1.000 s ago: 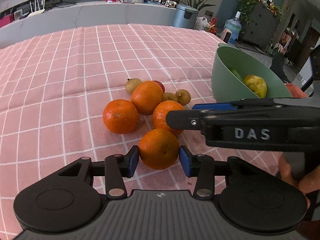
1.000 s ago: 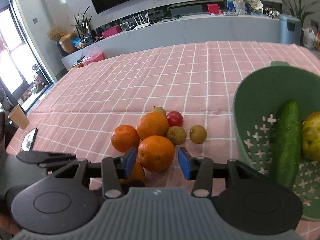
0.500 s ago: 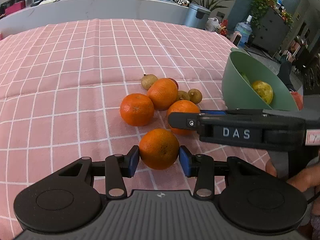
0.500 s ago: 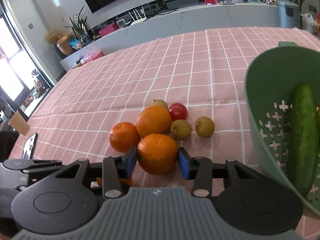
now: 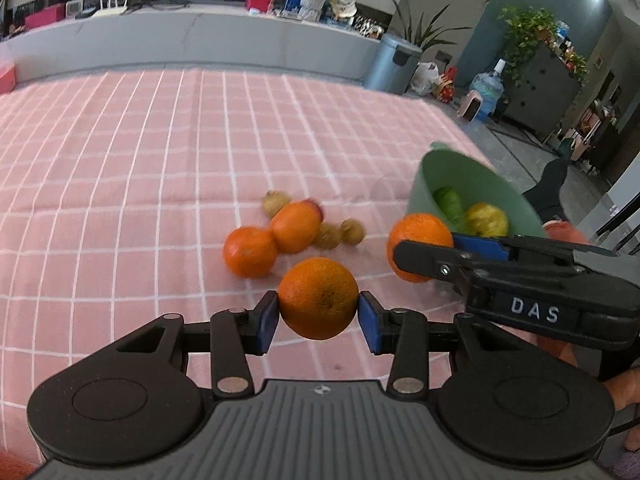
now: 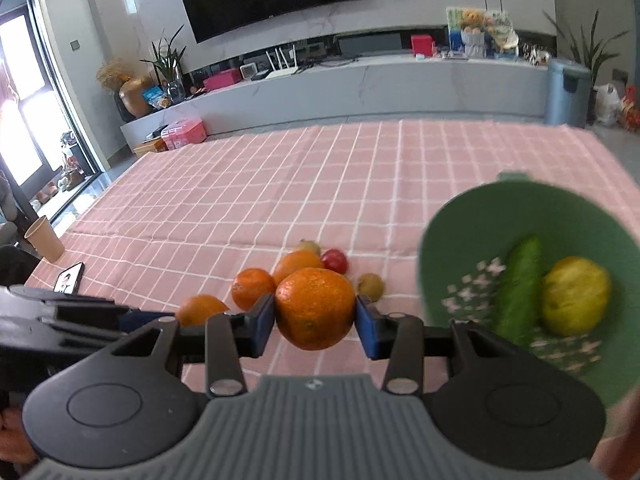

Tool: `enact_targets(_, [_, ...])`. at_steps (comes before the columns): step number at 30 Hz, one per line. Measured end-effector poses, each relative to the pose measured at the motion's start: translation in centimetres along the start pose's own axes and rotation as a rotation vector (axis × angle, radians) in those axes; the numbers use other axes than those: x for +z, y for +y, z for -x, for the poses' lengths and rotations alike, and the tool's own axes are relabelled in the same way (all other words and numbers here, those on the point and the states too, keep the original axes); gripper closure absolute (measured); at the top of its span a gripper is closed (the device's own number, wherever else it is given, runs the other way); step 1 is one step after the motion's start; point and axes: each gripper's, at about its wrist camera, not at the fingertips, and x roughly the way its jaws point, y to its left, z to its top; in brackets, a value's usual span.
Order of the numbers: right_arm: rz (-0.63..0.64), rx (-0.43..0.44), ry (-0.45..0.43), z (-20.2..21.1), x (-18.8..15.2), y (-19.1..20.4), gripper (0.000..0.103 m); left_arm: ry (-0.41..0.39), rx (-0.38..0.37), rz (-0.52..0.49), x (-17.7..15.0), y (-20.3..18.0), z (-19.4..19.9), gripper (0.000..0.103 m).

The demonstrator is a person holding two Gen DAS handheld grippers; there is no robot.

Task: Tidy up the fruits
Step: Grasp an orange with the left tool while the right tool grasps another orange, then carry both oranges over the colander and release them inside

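Pink checked cloth covers the bench (image 5: 120,152), living-room clutter behind. Left wrist view: left tool (image 5: 319,316) is closed onto an orange (image 5: 318,298), blue pads pinching it at its widest line on both sides, fruit clear of the cloth and lifted, so the grip looks centred and unlikely to roll out. Remaining pile sits further out: two oranges (image 5: 250,252) touching each other, small brown fruits (image 5: 352,232) just beside them, something red mostly hidden behind. Right tool (image 5: 452,252) crosses in from the right, seen side-on, with a second orange (image 5: 418,236) in it, held near the rim of the green colander (image 5: 440,172) on the bench's right side. Colander already carries a cucumber (image 5: 450,202) and a yellow fruit (image 5: 486,218). Right wrist view: right tool (image 6: 315,322) is clamped on its orange (image 6: 315,308), same mid-line pinch, raised above the cloth; colander (image 6: 480,216) sits just to the right and slightly ahead, cucumber (image 6: 518,284) and yellow fruit (image 6: 576,296) lying side by side on its perforated base. Left tool body shows at the left edge with its orange partly visible. Paper cup (image 6: 44,238) and a phone (image 6: 70,282) sit at the far left bench edge, well apart from the work. Judgement: both tools are carrying toward the colander, right one closer, so it likely drops first; free space is on the near side of the cucumber.
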Motion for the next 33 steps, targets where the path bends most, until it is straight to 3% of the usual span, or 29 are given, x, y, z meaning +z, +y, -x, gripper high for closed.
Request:
enact_targets(8, [0.077, -0.06, -0.002, 4.6, 1.4, -2.6, 0.063, -0.019, -0.059, -0.021, 2.6, -4.2, 0.7, 0.055])
enact_targets(15, [0.156, -0.111, 0.061, 6.7, 2.3, -5.3, 0.063, 0.004, -0.136, -0.081, 5.3, -8.1, -0.7, 0.055])
enact_targets(22, [0.191, -0.136, 0.157, 6.0, 3.0, -8.0, 0.063, 0.103, -0.237, -0.06, 6.9, -9.9, -4.7, 0.055])
enact_targets(33, [0.2, -0.154, 0.364, 2.1, 2.6, -11.9, 0.063, 0.26, -0.257, -0.072, 6.9, -12.1, -10.2, 0.055])
